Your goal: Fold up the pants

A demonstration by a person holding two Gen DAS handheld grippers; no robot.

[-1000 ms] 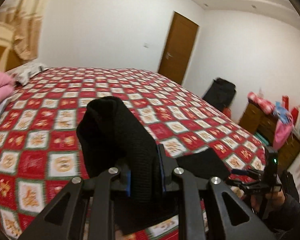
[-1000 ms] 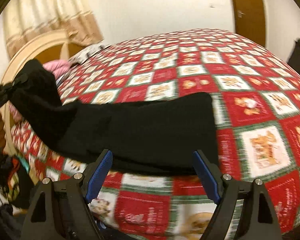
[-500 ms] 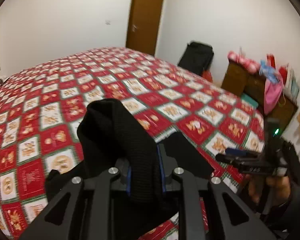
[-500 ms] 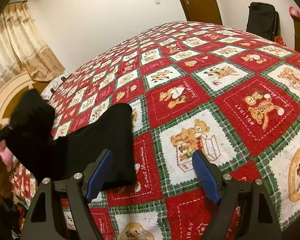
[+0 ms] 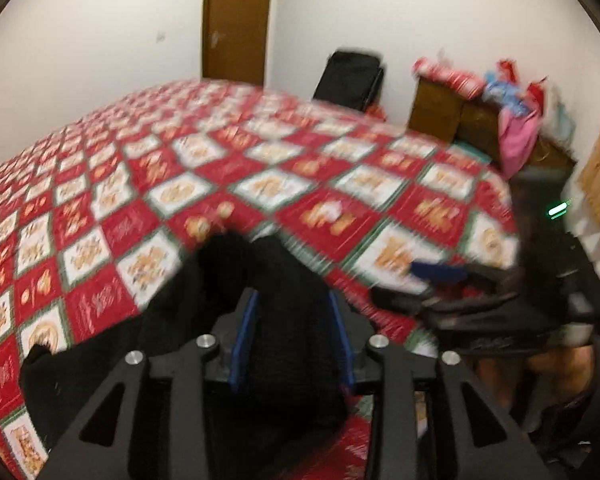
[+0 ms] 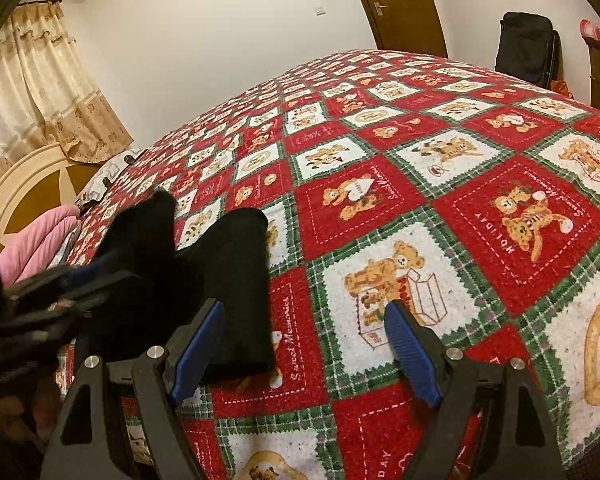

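The black pants lie on the near left part of the bed, one end flat on the quilt. My left gripper is shut on a bunched fold of the pants and holds it just above the quilt. In the right wrist view the left gripper shows at the far left with the fabric. My right gripper is open and empty, hovering over the quilt just right of the flat pants end. It also shows in the left wrist view, blurred.
A red, white and green teddy-bear quilt covers the bed. Pink bedding lies by the headboard. A black suitcase, a brown door and a cluttered wooden dresser stand beyond the bed.
My left gripper has carried the held pants end rightward toward the right gripper, doubling the pants over. The right gripper has shifted right, off the pants, and stays open.
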